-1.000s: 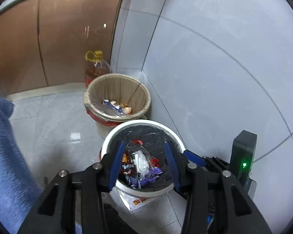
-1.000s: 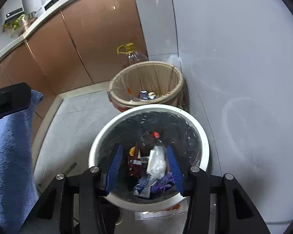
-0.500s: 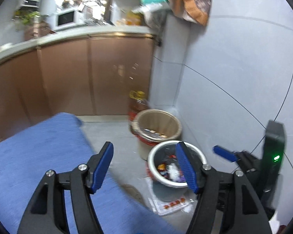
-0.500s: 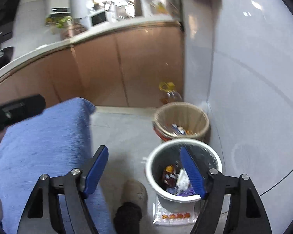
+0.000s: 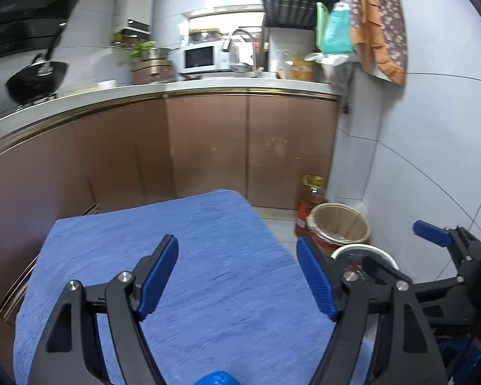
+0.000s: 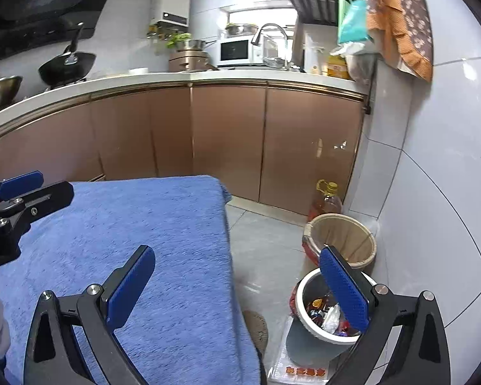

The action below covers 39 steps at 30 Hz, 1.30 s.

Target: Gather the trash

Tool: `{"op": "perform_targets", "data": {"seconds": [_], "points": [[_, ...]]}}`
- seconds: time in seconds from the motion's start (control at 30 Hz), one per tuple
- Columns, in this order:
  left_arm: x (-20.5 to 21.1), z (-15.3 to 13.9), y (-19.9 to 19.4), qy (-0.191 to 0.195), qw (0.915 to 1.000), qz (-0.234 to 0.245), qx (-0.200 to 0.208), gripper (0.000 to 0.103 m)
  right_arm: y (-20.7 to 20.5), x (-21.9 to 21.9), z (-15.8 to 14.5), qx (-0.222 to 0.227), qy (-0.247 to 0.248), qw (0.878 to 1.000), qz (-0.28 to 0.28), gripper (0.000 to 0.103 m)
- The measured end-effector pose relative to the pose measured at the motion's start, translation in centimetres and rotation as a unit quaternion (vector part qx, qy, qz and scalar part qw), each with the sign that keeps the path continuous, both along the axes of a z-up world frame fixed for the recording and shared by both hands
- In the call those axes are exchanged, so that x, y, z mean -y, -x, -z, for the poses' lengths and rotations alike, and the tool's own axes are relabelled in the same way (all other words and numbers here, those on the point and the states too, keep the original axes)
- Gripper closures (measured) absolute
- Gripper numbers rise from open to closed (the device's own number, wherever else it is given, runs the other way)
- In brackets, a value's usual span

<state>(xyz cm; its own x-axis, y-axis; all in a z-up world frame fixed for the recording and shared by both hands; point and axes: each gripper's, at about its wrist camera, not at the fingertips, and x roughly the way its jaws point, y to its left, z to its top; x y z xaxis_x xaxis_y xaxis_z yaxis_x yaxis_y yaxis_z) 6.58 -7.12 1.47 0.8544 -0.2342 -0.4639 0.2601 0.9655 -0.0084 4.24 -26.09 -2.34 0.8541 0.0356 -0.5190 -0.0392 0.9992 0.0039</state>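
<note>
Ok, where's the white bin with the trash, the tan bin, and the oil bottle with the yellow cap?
White round trash bin (image 6: pixel 299 292): right wrist view, left rim.
Tan lined bin (image 6: pixel 365 239): right wrist view, right rim.
Oil bottle with yellow cap (image 6: pixel 327 203): right wrist view, shoulder.

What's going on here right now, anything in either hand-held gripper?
Nothing is held. The left hand-held gripper and the right hand-held gripper are both open and empty, raised over the blue cloth-covered table. On the floor to the right stand a white bin lined in black, holding wrappers, and a tan-lined bin behind it beside a cooking oil bottle.
</note>
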Motion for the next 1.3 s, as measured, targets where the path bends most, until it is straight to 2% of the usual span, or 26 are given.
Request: {"op": "perform_targets", "data": {"seconds": [0.3, 1.3], "points": [[-2.4, 0.5, 1.8, -0.003, 0.9996, -0.028, 0.01, 0.028, 1.1, -1.3, 0.1, 0.003, 0.011, 1.0, -0.017, 0.0], [-1.2, 1.9, 0.8, -0.021, 0.9993, -0.029, -0.005, 0.028, 0.9, 0.8, 0.7, 0.007, -0.013, 1.0, -0.001, 0.0]]}}
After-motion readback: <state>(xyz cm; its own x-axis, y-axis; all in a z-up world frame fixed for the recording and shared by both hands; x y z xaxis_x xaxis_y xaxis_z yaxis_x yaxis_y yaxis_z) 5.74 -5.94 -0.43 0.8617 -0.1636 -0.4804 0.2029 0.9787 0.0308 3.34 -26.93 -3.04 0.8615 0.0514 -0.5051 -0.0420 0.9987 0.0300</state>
